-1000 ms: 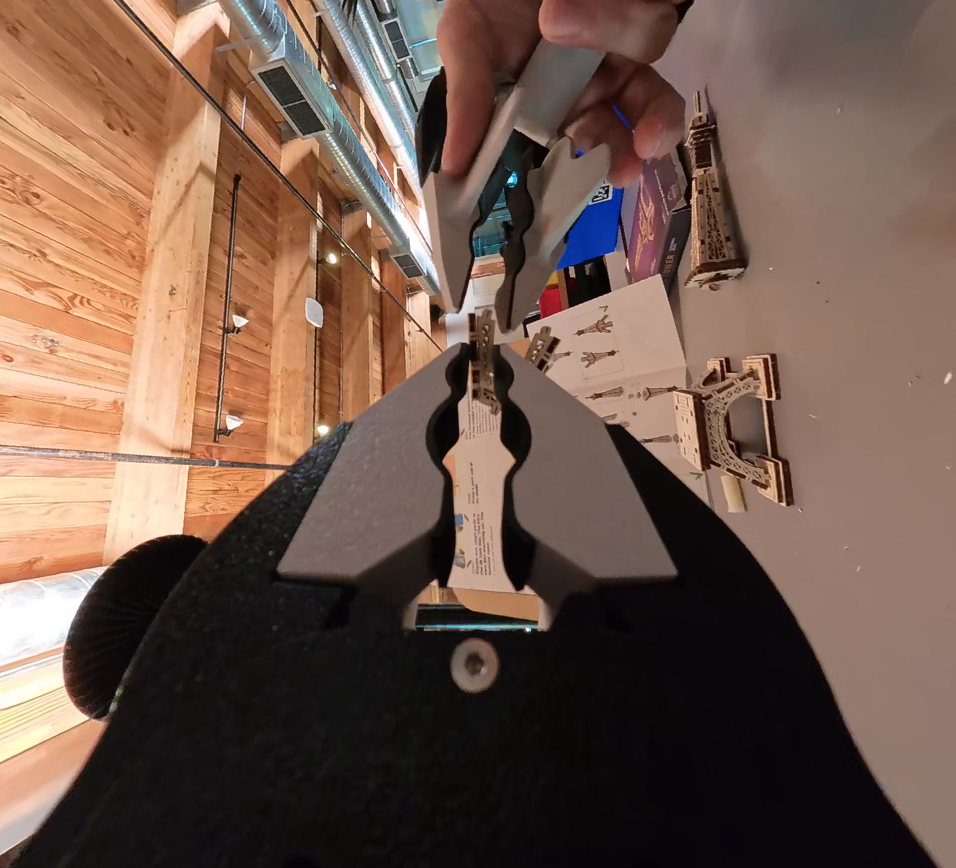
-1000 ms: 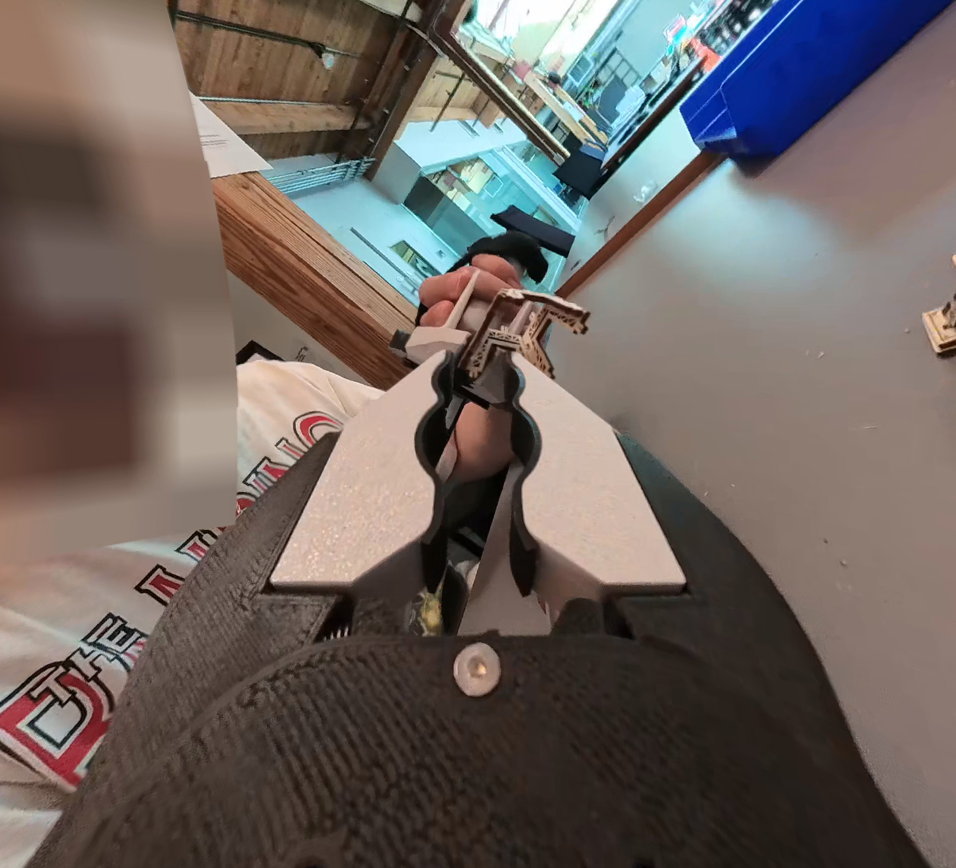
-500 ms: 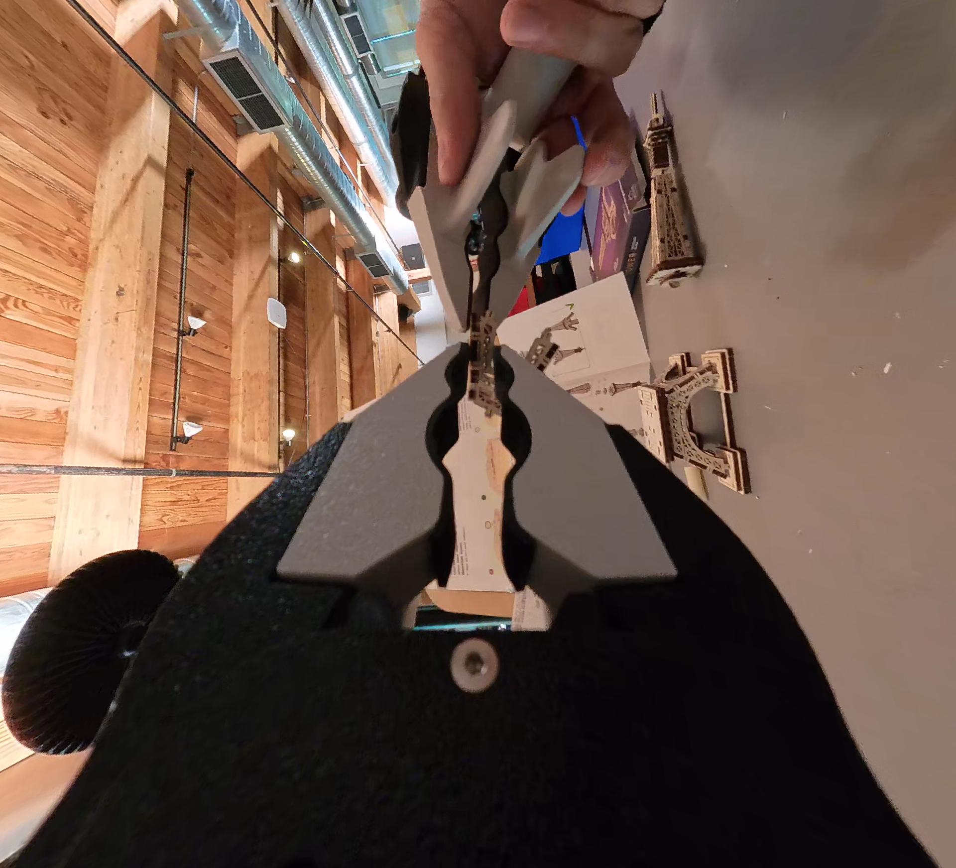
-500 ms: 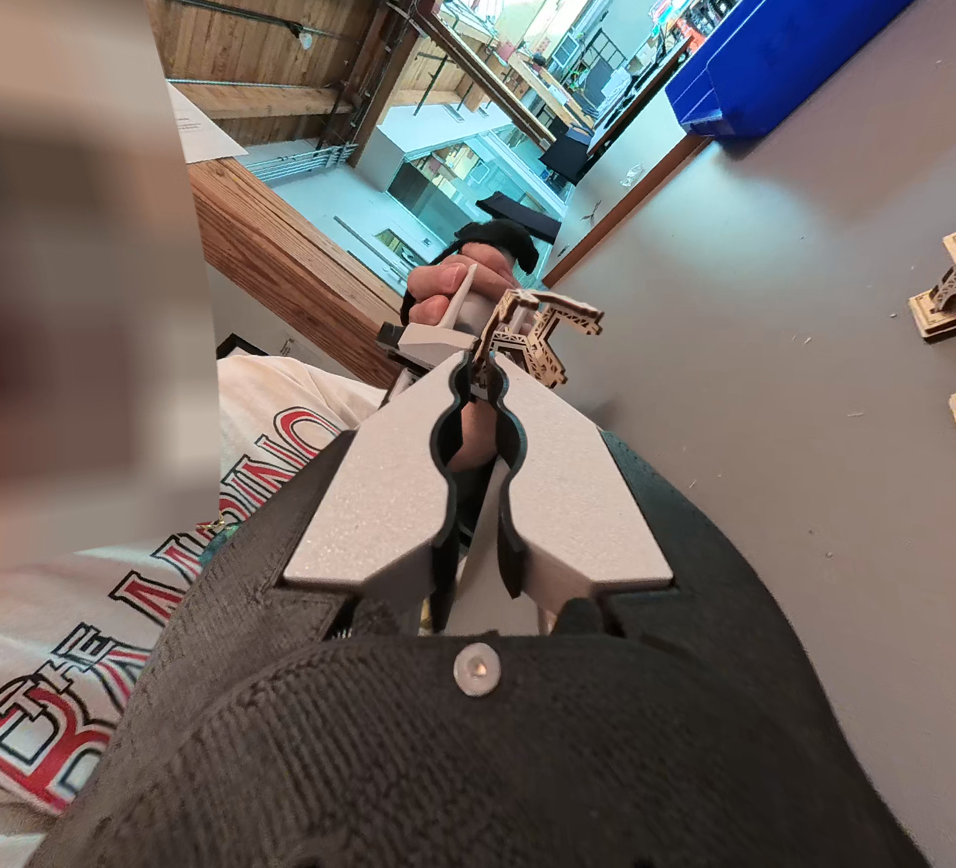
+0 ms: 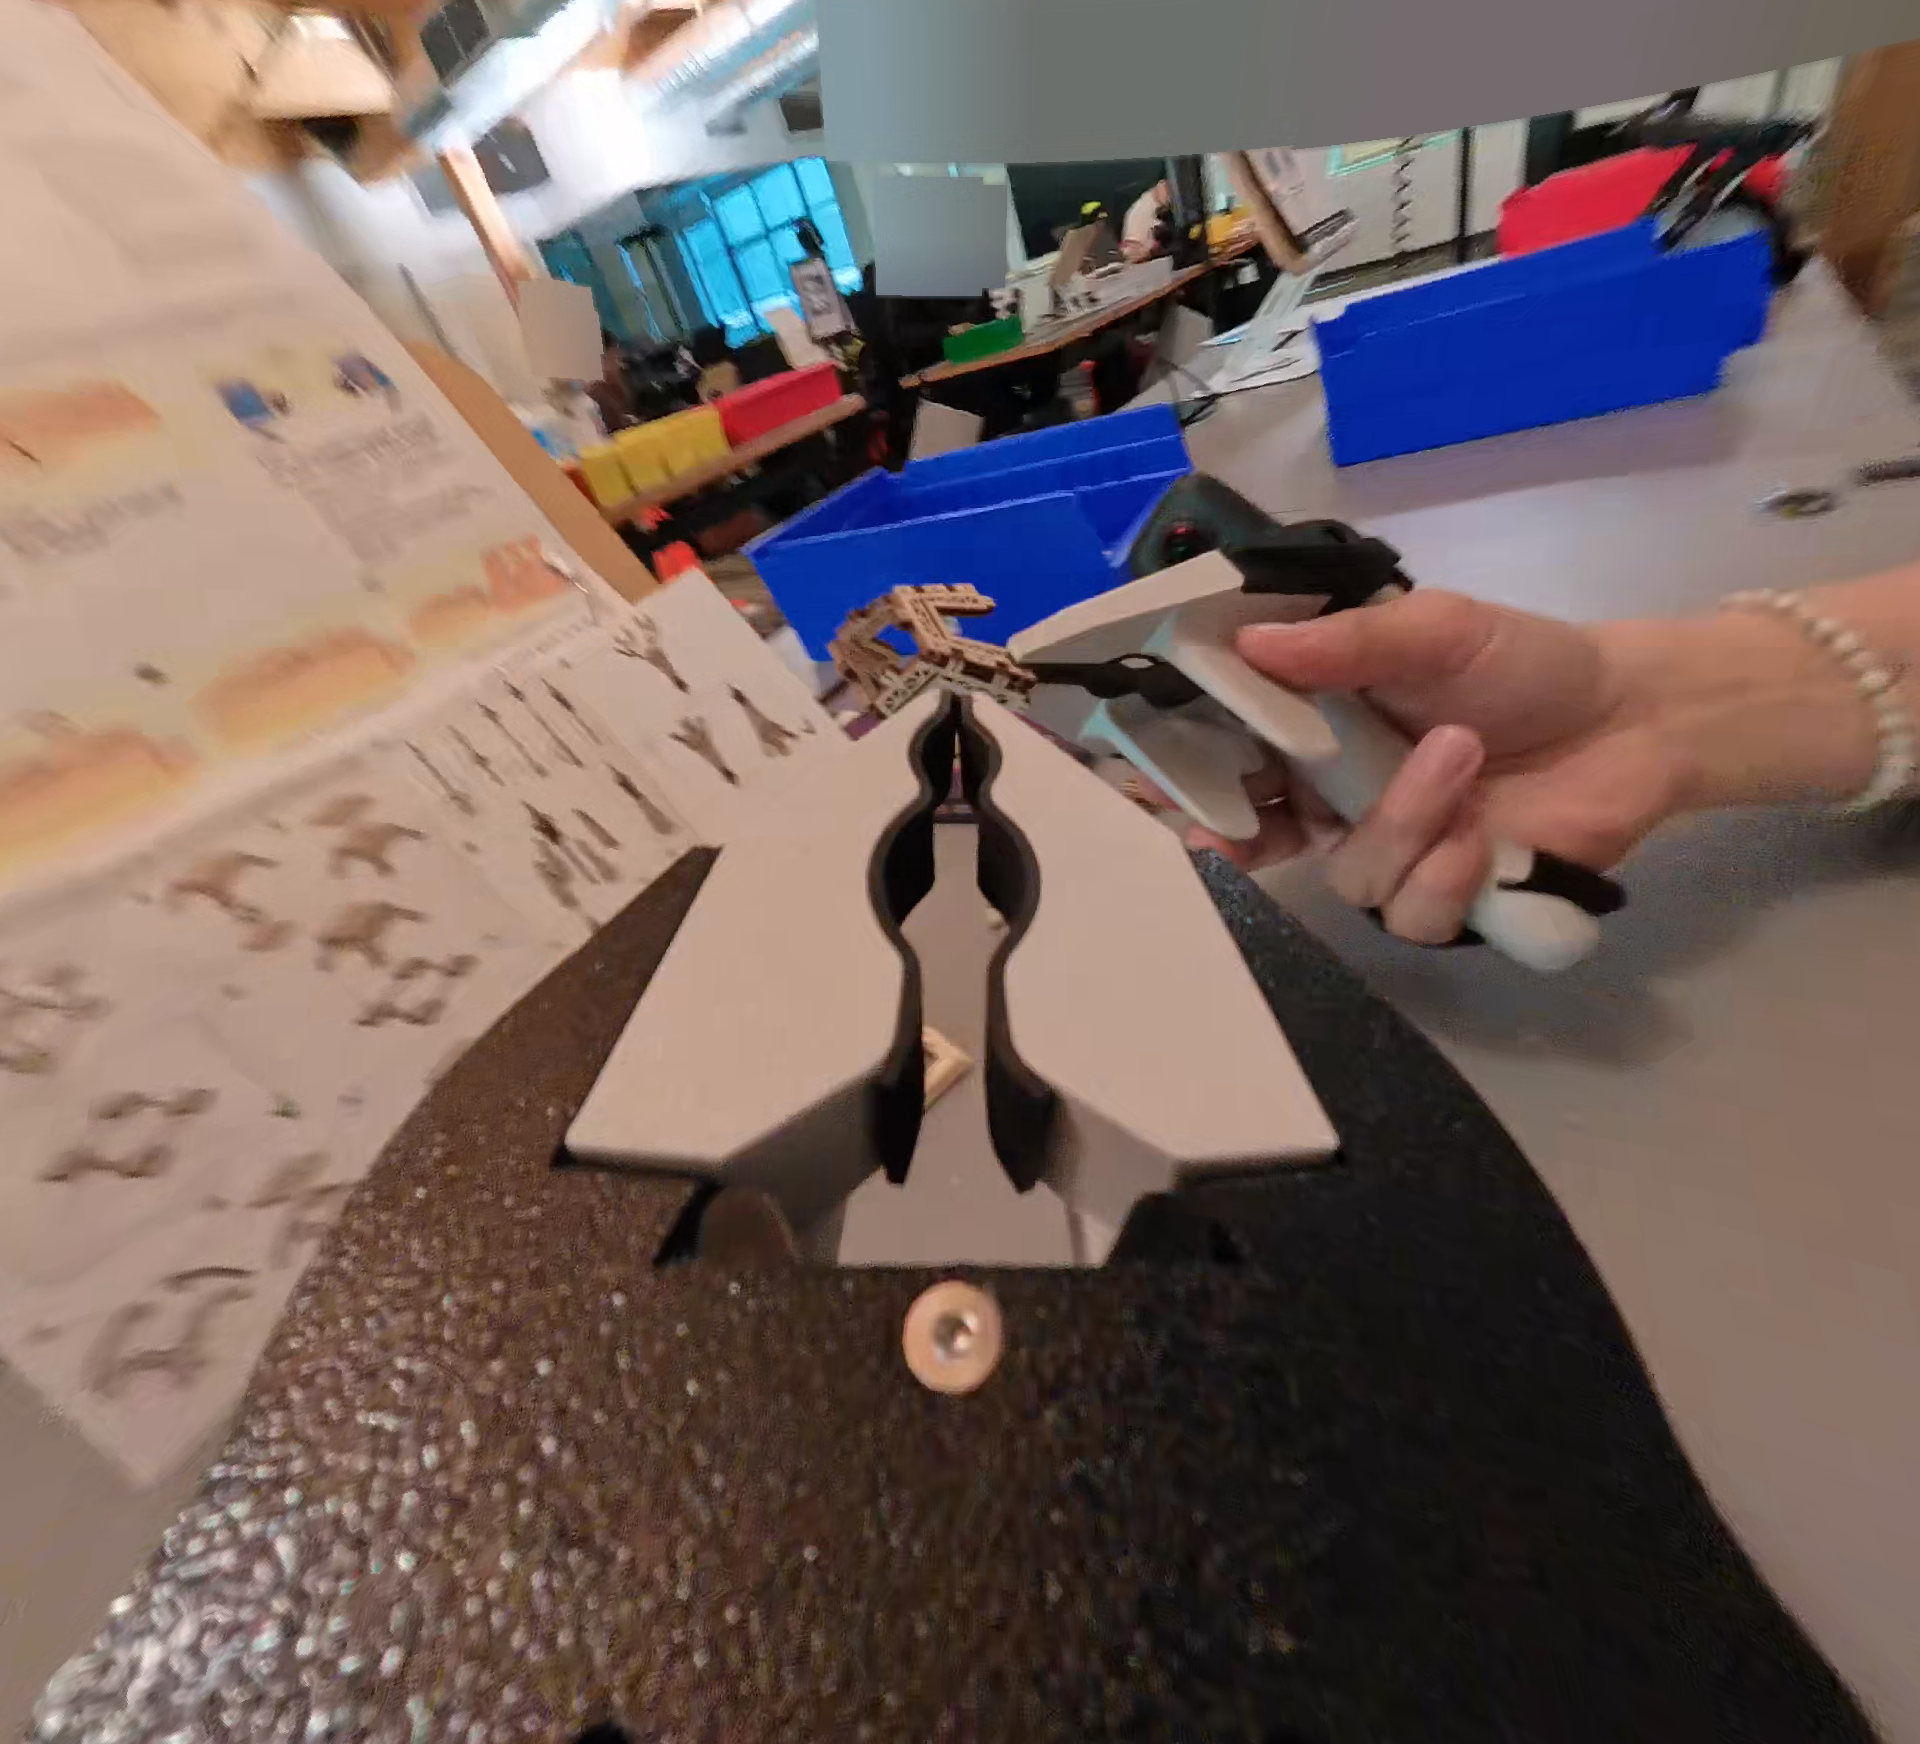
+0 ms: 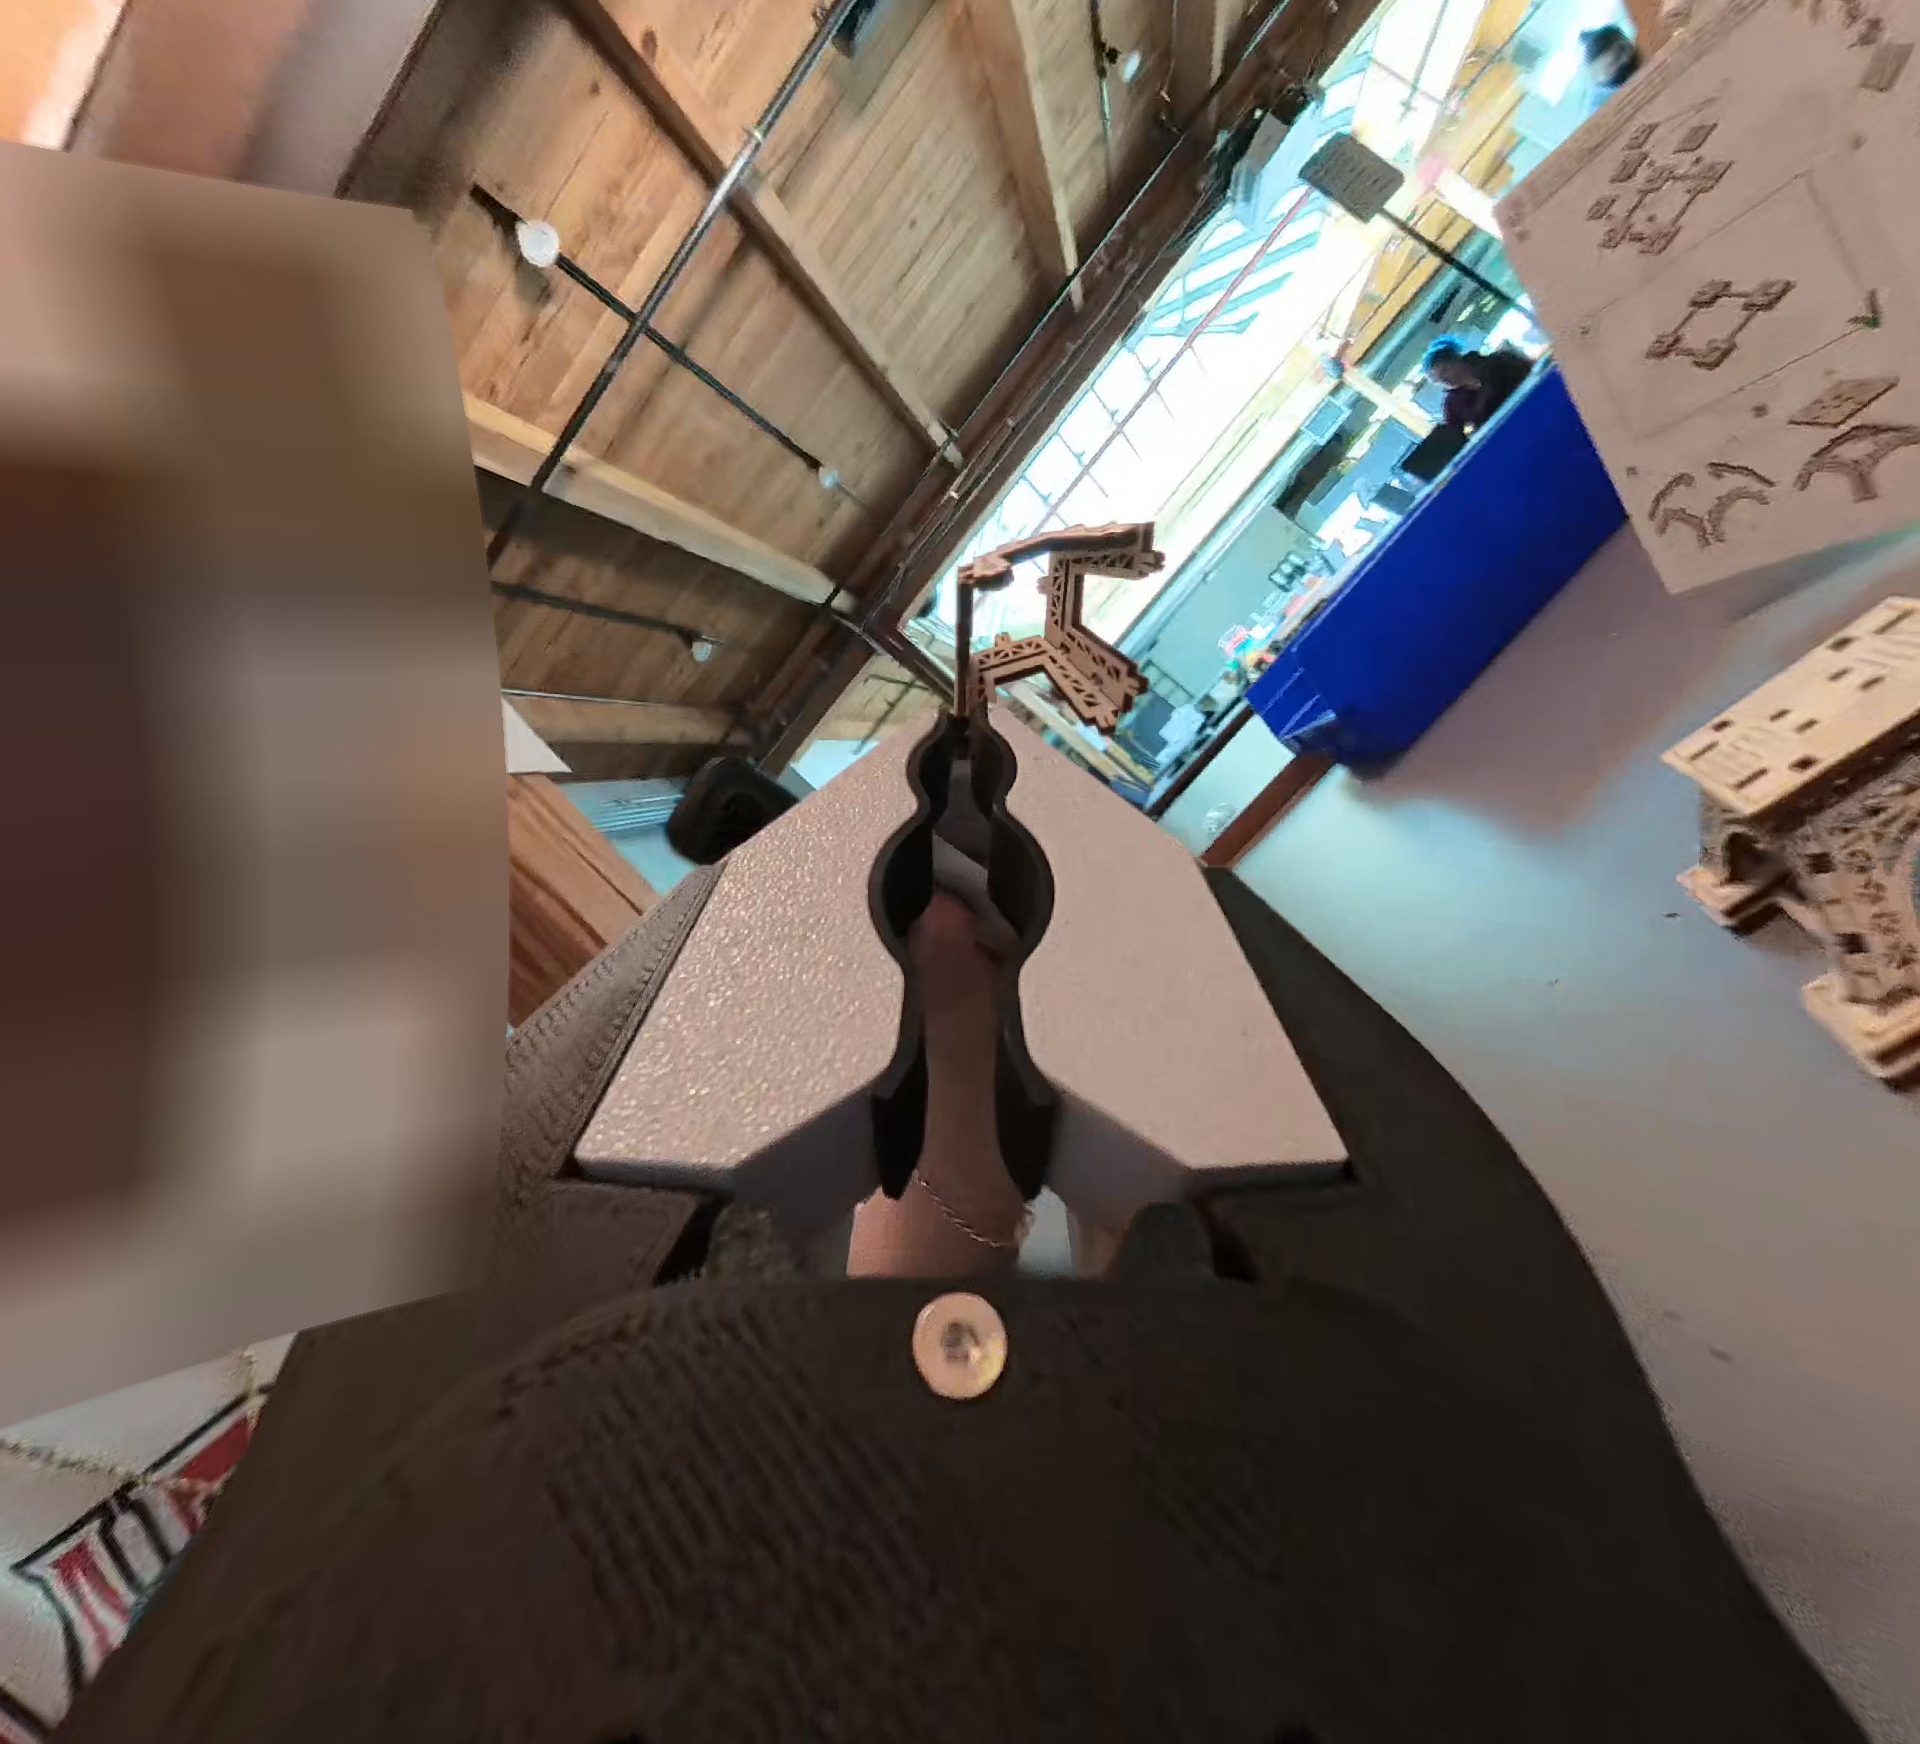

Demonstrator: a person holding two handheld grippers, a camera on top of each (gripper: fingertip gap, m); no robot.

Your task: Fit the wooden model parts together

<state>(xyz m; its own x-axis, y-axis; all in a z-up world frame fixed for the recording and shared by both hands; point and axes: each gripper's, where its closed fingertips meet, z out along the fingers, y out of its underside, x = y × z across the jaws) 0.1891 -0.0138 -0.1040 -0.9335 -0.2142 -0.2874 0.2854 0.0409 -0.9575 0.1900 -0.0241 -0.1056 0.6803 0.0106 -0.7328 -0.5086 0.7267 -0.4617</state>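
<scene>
A small wooden lattice part (image 5: 914, 645) hangs in the air between both grippers. My left gripper (image 5: 954, 707) is shut, with its tips at the part's lower edge. My right gripper (image 5: 1023, 671) comes in from the right in a person's hand (image 5: 1455, 738) and pinches the part's right end. In the right wrist view my right gripper (image 6: 964, 720) is shut on a thin strip of the same part (image 6: 1070, 645), which sticks up past the tips. The left gripper is hidden there behind my right fingers (image 6: 790, 967).
An instruction sheet (image 5: 312, 759) stands at the left. Blue bins (image 5: 966, 531) (image 5: 1538, 354) sit on the grey table (image 5: 1558, 1123). In the right wrist view a wooden tower base (image 6: 1849, 863), the sheet (image 6: 1766, 240) and a blue bin (image 6: 1434, 614) lie at the right. My left and right fingertips are right by each other.
Both grippers have turned together with the wooden part still between them. The left view has swung from the ceiling to level with the table. The right gripper now reaches in from the right.
</scene>
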